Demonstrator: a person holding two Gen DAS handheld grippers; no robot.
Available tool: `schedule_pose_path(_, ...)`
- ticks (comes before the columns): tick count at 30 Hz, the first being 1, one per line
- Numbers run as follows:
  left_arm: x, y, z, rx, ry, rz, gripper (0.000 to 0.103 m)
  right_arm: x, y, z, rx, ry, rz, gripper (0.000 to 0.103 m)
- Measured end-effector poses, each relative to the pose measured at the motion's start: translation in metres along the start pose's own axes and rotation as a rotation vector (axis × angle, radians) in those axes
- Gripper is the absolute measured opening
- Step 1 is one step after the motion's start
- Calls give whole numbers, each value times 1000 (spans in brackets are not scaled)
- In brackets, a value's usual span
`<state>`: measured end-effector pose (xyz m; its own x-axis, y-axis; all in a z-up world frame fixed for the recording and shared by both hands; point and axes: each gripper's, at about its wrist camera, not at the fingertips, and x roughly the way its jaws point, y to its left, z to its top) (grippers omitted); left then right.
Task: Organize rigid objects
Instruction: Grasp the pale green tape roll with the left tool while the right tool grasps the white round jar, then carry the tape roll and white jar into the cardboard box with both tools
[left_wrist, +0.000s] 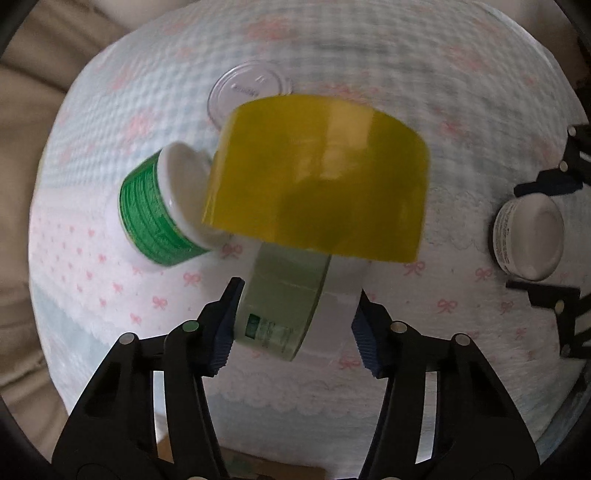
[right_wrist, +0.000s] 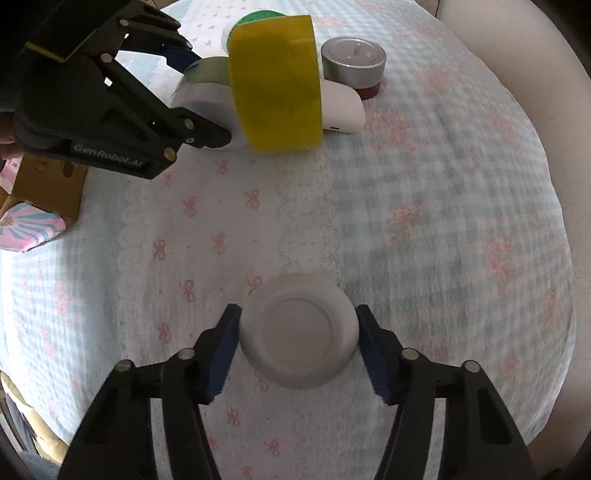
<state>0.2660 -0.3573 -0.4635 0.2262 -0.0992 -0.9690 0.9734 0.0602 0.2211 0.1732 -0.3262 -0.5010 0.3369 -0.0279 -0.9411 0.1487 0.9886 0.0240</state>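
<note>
My left gripper (left_wrist: 295, 317) is shut on a white bottle with a pale green label (left_wrist: 284, 306) and a big yellow cap (left_wrist: 317, 177), held above the cloth; it also shows in the right wrist view (right_wrist: 275, 83). A green-labelled white jar (left_wrist: 162, 210) lies just left of the cap. My right gripper (right_wrist: 297, 332) is shut on a small white jar (right_wrist: 299, 334), which appears at the right edge of the left wrist view (left_wrist: 528, 236).
A clear-lidded container (left_wrist: 247, 88) with a silver top (right_wrist: 352, 61) stands behind the yellow cap. The round table (right_wrist: 443, 221) carries a blue-and-pink bow-print cloth. A cardboard box (right_wrist: 48, 188) and a pink packet (right_wrist: 29, 227) sit off the left edge.
</note>
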Motion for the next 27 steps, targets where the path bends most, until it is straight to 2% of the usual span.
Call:
schedule_pose_path(4,-3,-4,-3,-9,-10,6,49,2,-1,9,2,1,6,54)
schedule_pose_path(11,-10,-5,-15,-103,-1,-12,44,-2,-10,18,8,0,16,54)
schedule_pose_path(16,-27,-6,-41,-190,10,-28,42,-19,-16,15,25,-23,21,54)
schedule_pose_path(20,-46,1,-57,-299,10,-36,41,-36,-20,14,36,-46,27,54)
schedule_pose_path(27,-106,14,-88,-603,-42,-46,41,-87,-30,15,22,-133,17,53)
